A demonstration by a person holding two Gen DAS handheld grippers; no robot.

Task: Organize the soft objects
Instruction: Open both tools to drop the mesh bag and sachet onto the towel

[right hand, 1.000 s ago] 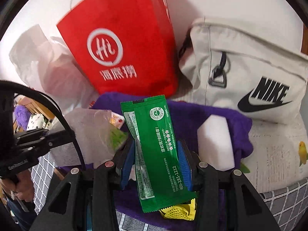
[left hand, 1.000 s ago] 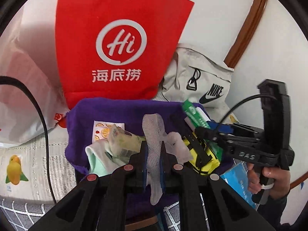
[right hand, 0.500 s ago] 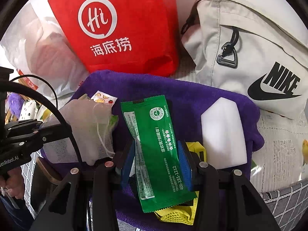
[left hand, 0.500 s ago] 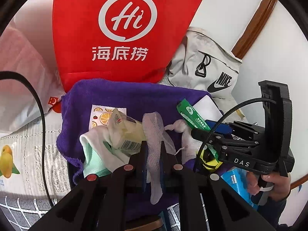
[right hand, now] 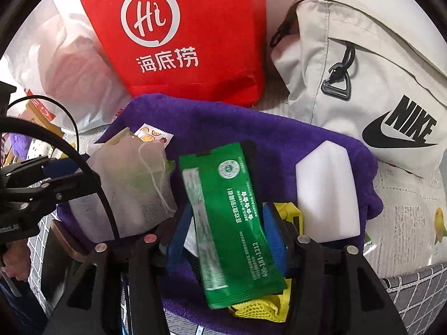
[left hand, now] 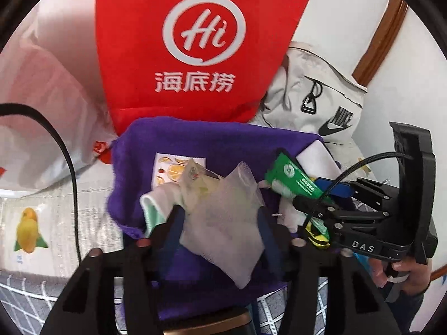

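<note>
In the left wrist view, the left hand-held gripper point(left hand: 218, 223) had its jaws spreading apart, with the white mesh pouch point(left hand: 223, 223) sitting loose between them and blurry, so the pads weren't really pinching it. It hung over the purple towel point(left hand: 209, 139), right by a fruit-print sachet point(left hand: 178, 167) and a mint-edged white cloth point(left hand: 152, 206). A red Hi bag point(left hand: 195, 42) and a beige Nike bag point(left hand: 321, 103) stood behind. Over in the right wrist view, the right hand-held gripper point(right hand: 226, 237) was opening up too, the green sachet point(right hand: 232, 217) lying between the blue pads point(right hand: 275, 240), not clamped as far as I could see. It lay over the towel with a yellow mesh thing point(right hand: 262, 310) under it and a white foam block point(right hand: 327, 195) just beside it.
</note>
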